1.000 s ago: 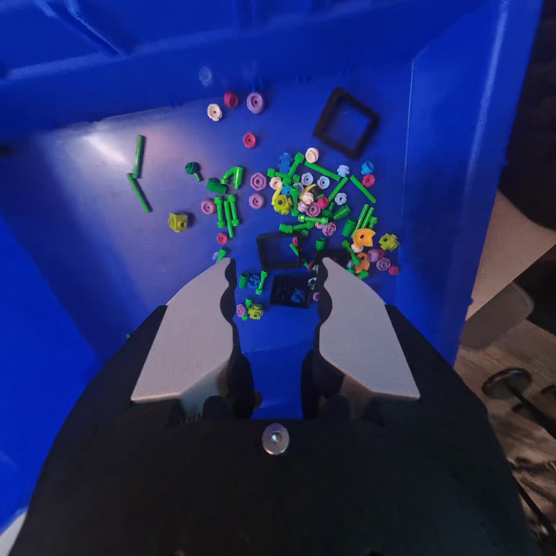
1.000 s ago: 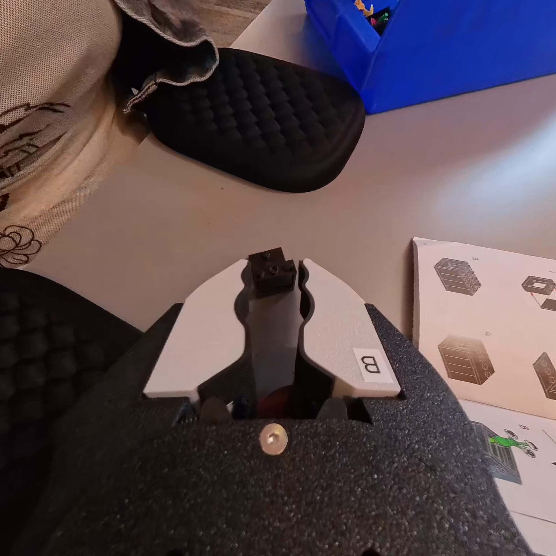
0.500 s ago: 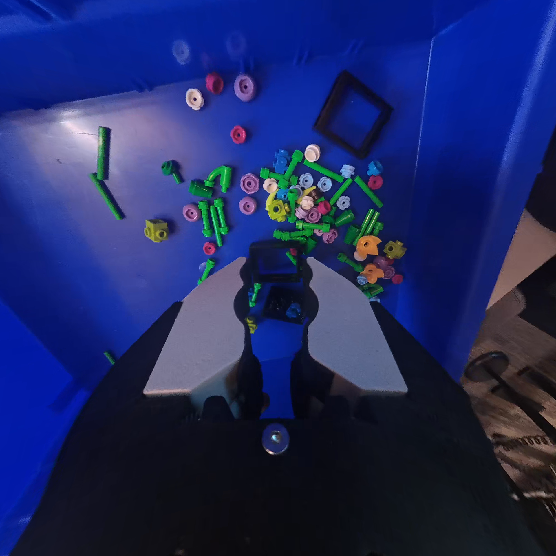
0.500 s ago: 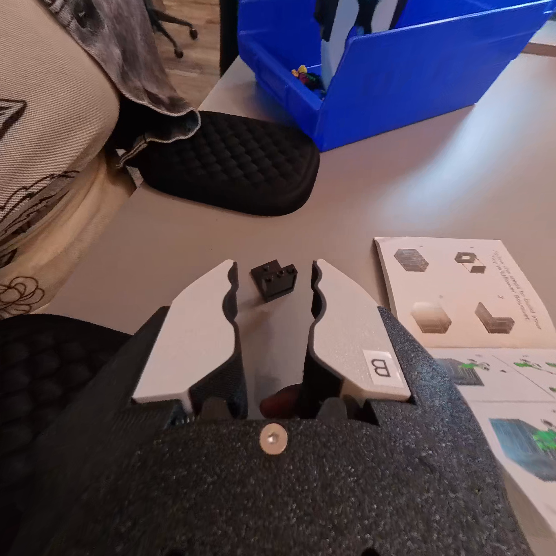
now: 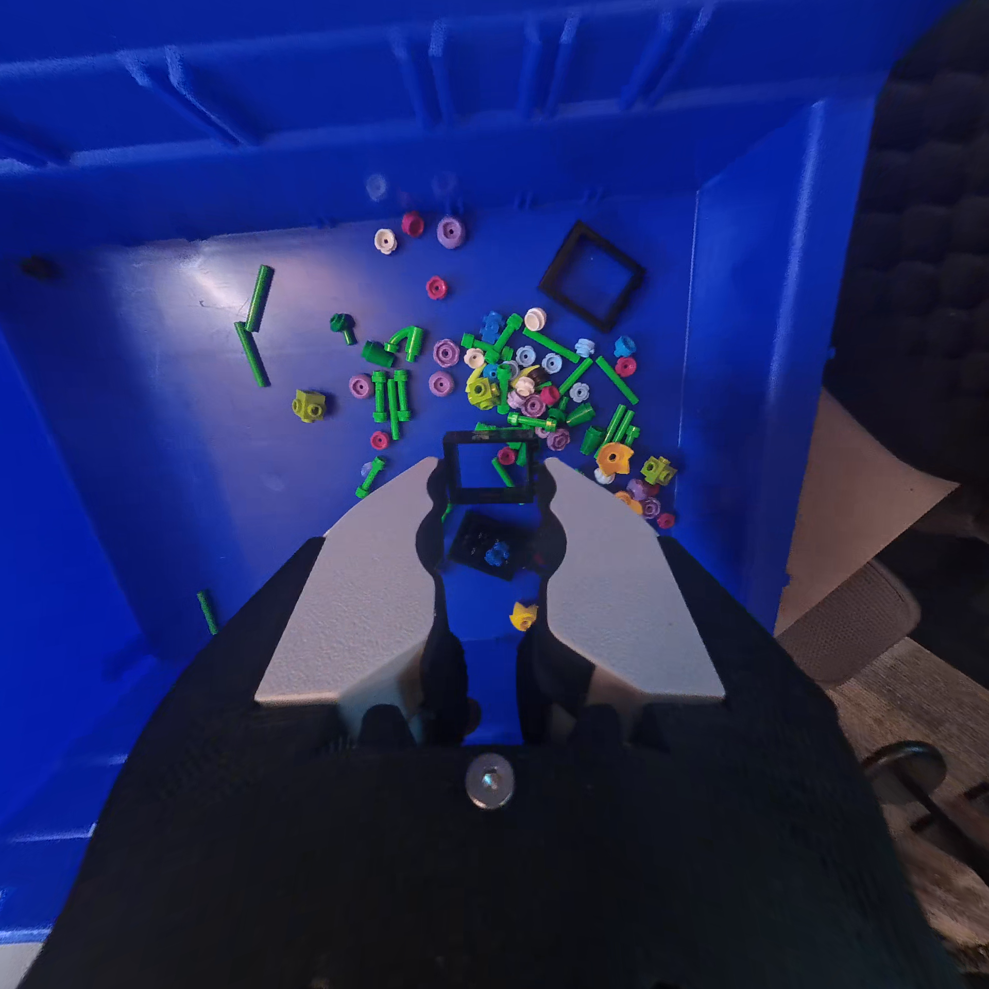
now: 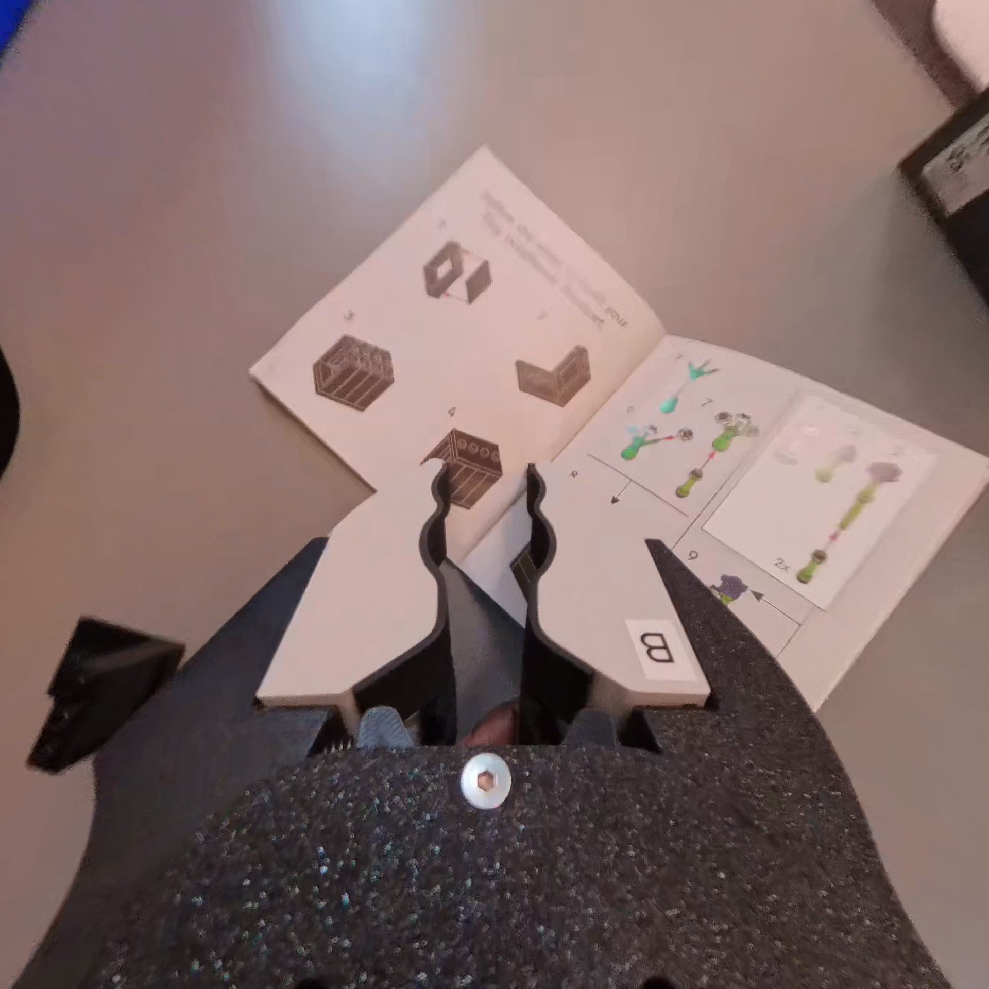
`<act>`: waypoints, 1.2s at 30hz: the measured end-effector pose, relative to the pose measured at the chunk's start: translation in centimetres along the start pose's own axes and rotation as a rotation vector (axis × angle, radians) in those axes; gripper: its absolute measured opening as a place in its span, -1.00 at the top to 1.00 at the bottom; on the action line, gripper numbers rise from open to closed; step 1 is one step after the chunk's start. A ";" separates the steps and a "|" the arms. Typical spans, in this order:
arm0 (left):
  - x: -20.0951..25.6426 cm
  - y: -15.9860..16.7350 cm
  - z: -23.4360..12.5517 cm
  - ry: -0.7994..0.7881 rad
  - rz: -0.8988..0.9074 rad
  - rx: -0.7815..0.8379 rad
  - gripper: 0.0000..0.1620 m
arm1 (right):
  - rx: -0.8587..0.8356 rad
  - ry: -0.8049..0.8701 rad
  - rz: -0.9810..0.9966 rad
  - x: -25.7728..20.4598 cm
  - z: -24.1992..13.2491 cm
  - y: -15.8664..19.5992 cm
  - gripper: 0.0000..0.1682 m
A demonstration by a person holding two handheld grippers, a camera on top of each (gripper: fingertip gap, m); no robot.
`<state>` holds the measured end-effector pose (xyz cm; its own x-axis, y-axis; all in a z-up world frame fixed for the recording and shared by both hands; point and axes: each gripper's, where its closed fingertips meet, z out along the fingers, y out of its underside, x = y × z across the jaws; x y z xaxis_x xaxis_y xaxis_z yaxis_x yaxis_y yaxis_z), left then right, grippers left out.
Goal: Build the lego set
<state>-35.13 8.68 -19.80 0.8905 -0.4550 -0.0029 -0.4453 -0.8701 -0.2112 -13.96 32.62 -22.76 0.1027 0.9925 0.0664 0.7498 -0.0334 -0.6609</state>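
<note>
In the left wrist view my left gripper (image 5: 489,463) is shut on a black square frame piece (image 5: 489,437) and holds it just above the floor of the blue bin (image 5: 749,374). Below it lie a black plate (image 5: 471,540) with a small blue flower on it, and a yellow piece (image 5: 523,615). A second black frame (image 5: 551,278) lies at the far right. In the right wrist view my right gripper (image 6: 484,468) is empty, its jaws a narrow gap apart, over the open instruction booklet (image 6: 481,342). A black lego piece (image 6: 101,695) sits on the table to its left.
Several small green stems and coloured flower studs (image 5: 535,385) are scattered over the bin floor, mostly right of centre. The bin's right wall is close to the left gripper. A dark box (image 6: 958,176) stands at the far right of the grey table (image 6: 214,214). The left gripper's tips are roughly 30 cm from the right gripper's. The black plate (image 5: 471,540) is closer to my left gripper, around 5 cm from its tips; the right tips are 35 cm off.
My left gripper closed on the black frame and raised it off the bin floor. My right gripper released the black piece, left it on the table and swung right over the booklet.
</note>
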 end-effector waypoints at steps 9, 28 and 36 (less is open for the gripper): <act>0.8 -0.5 -0.5 -0.010 0.020 0.021 0.59 | -0.050 0.001 -0.014 -1.9 -1.4 1.4 0.55; 1.2 -2.9 -2.3 -0.028 -0.015 0.167 0.59 | 0.002 0.052 0.085 -3.6 -3.1 3.0 0.54; 1.0 -3.9 -3.5 -0.016 -0.080 0.275 0.59 | 0.142 0.043 0.093 -3.3 -5.1 1.4 0.50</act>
<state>-32.80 10.99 -15.59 0.9239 -0.3825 0.0095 -0.3338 -0.8180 -0.4685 -9.88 28.66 -20.09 0.1976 0.9798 0.0296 0.6359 -0.1051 -0.7646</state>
